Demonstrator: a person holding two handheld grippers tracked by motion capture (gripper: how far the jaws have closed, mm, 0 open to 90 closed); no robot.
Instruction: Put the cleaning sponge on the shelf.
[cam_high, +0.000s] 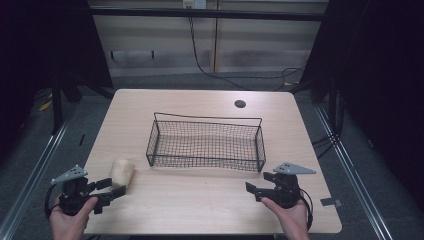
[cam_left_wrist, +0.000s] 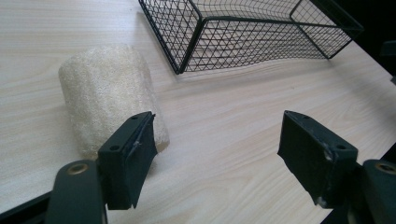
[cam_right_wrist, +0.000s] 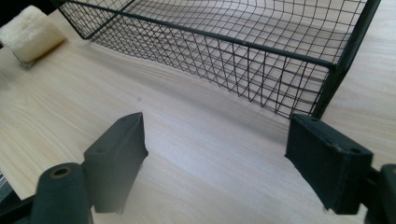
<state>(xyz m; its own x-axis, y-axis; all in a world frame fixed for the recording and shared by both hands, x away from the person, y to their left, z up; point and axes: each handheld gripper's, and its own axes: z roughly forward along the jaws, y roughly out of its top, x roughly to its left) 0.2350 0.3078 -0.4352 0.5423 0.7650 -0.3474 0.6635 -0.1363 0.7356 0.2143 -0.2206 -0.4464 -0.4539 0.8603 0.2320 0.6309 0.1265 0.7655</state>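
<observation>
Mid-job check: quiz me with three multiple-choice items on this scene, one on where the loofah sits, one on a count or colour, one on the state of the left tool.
1. Where does the loofah lie?
A. inside the basket
B. on the table, off the basket's near-left corner
C. beside the table's round hole

2. What colour is the wire basket?
A. black
B. white
C. red

3. How is the left tool?
A. shut on the loofah
B. open, loofah outside one jaw
C. open around the basket rim

Answers: 1 B, the high view shows it on bare wood outside the mesh. 2 A, the wire is dark throughout. 3 B, in the left gripper view the jaws stand wide apart.
</observation>
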